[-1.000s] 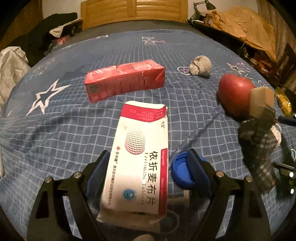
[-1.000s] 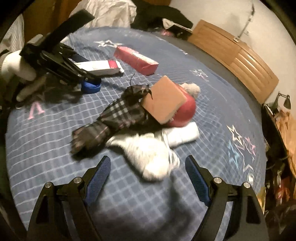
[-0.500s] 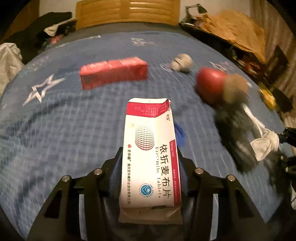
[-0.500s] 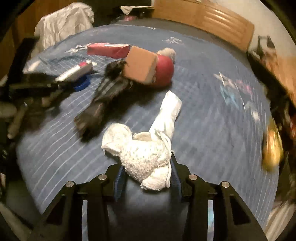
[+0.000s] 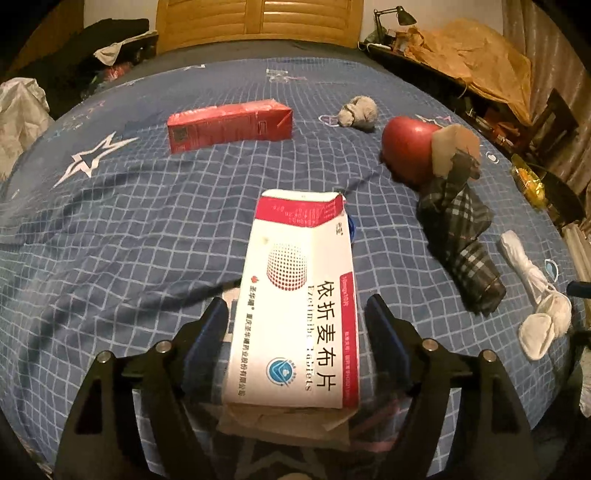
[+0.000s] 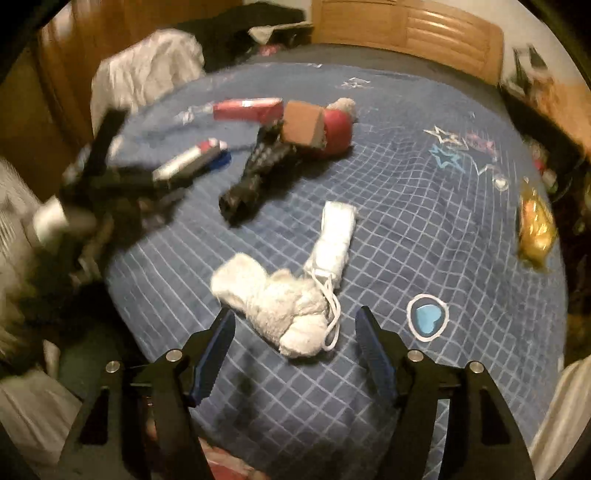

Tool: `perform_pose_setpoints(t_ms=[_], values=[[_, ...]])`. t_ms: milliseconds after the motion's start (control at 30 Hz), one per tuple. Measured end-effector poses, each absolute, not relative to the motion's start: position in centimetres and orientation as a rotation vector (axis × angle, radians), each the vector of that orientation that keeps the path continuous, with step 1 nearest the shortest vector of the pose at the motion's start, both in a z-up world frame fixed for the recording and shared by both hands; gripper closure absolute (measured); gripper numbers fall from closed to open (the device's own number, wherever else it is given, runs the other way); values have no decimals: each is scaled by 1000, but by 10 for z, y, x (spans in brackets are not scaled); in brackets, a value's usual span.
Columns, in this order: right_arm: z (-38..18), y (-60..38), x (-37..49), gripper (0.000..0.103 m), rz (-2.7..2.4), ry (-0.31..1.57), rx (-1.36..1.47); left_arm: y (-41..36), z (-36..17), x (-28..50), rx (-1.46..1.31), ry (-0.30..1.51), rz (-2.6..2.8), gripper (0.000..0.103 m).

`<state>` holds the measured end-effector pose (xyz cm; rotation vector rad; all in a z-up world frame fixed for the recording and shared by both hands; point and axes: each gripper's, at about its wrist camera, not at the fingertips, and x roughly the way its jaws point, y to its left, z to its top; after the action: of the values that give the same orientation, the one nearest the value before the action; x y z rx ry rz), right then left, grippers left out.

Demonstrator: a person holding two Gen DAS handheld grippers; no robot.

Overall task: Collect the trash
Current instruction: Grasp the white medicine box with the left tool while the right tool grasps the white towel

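Note:
A white and red medicine box (image 5: 295, 306) lies between the fingers of my left gripper (image 5: 297, 332), whose jaws stand apart from its sides, open. A blue cap (image 5: 352, 230) peeks out behind the box. My right gripper (image 6: 295, 332) is open around a crumpled white sock (image 6: 273, 299) on the blue bedspread (image 6: 406, 206). A white face mask (image 6: 336, 236) lies just beyond the sock. The left gripper (image 6: 110, 177) with the box shows blurred in the right wrist view.
A red carton (image 5: 229, 125), a grey wad (image 5: 360, 110), a red apple (image 5: 406, 147) with a brown block (image 5: 454, 147) and a plaid cloth (image 5: 461, 243) lie on the bed. A yellow wrapper (image 6: 535, 221) sits at the right edge. A wooden headboard (image 5: 258, 22) stands behind.
Both grippers were closed half a second ago, the left on the box and the right on the sock; both now stand open. The box and sock lie on the bed.

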<state>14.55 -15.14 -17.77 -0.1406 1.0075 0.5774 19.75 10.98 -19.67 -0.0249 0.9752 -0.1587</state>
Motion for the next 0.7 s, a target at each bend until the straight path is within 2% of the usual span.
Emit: perform_pose_setpoints(t_ms=[33,200,300,333,367,400,433,467,500,700], values=[[-176,-156,154,35,565,1010,-88,110,-198,198,-26,976,-158,28],[-200,-154,216,49,486,1087,26,105,-199,208,-35,980,-142,28],[-219,-143,240,52,457,1130,35,101,-202,214,-15,985,-126,28],[-218,-137,240,57,447,1122,5,100,-203,215,-12,983,-122,28],[-218,-131,240,66,446,1113,-26,99,-203,216,-9,982,-119,29],[-218,-125,239,72,445,1105,-44,99,-203,217,-5,977,-115,39],[-218,-122,238,76,444,1100,-50,98,-203,218,0,972,-111,45],[-217,-119,236,76,435,1086,-70,98,-203,219,2,965,-107,52],[-217,-117,234,76,428,1070,-84,98,-202,218,2,959,-107,53],[-183,-124,221,77,339,823,-108,110,-190,206,-44,873,-62,55]])
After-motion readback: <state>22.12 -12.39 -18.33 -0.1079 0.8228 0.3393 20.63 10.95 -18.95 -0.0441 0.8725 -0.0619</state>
